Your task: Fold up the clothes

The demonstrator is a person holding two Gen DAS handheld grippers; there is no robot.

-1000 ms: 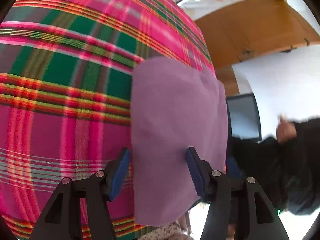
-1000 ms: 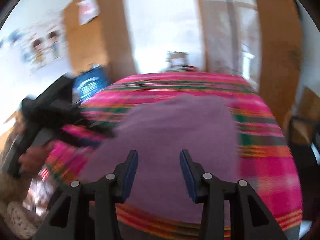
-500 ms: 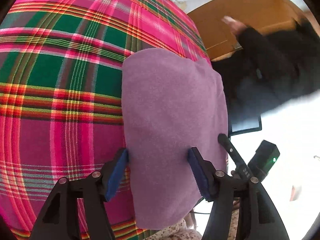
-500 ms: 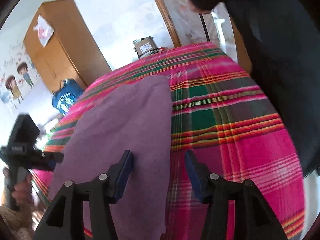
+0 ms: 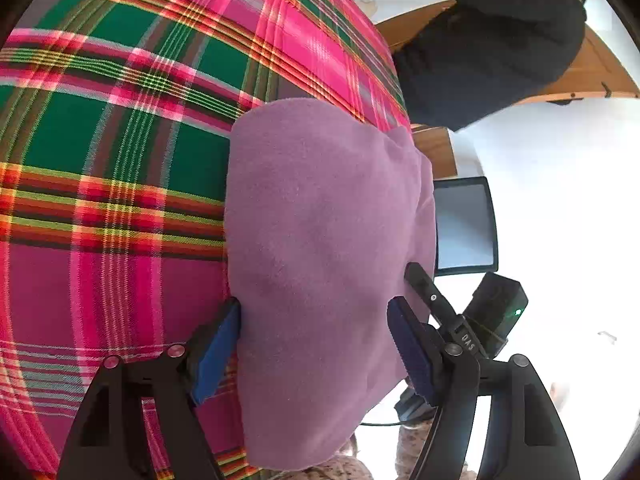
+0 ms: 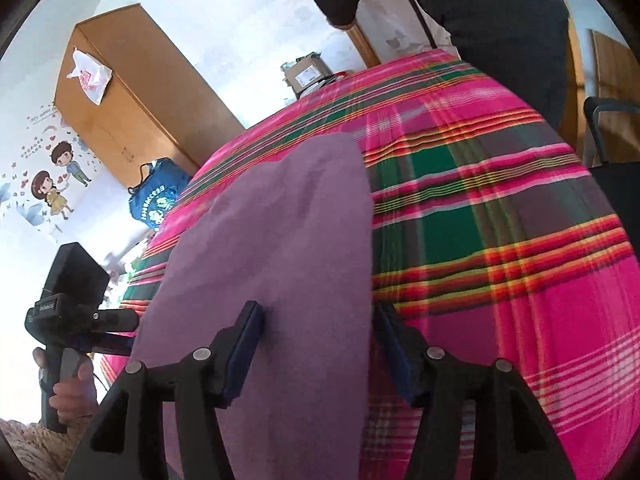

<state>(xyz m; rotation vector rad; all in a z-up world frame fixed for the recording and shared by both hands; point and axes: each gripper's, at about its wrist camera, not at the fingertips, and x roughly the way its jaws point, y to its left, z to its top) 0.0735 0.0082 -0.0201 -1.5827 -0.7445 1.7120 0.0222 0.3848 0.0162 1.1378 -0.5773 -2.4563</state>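
Observation:
A folded purple cloth (image 5: 320,240) lies flat on the pink and green plaid bed cover (image 5: 100,160). My left gripper (image 5: 314,346) hovers over the cloth's near end. Its jaws are opening, with the cloth lying between the blue pads (image 5: 218,350) but not pressed by them. In the right wrist view the same purple cloth (image 6: 272,248) sits left of centre on the plaid cover (image 6: 500,208). My right gripper (image 6: 318,352) straddles the cloth's right edge with its jaws opening. Nothing is gripped by either one.
A person in a black top (image 6: 500,20) stands at the far side of the bed. A wooden wardrobe (image 6: 132,100), a blue bag (image 6: 158,200) and a cardboard box (image 6: 308,74) are beyond the bed. A dark screen (image 5: 464,228) stands off its edge.
Both grippers' jaws have spread wider. The right wrist view rolled and shifted, so the cloth moved from centre to the left. The person in black came into view.

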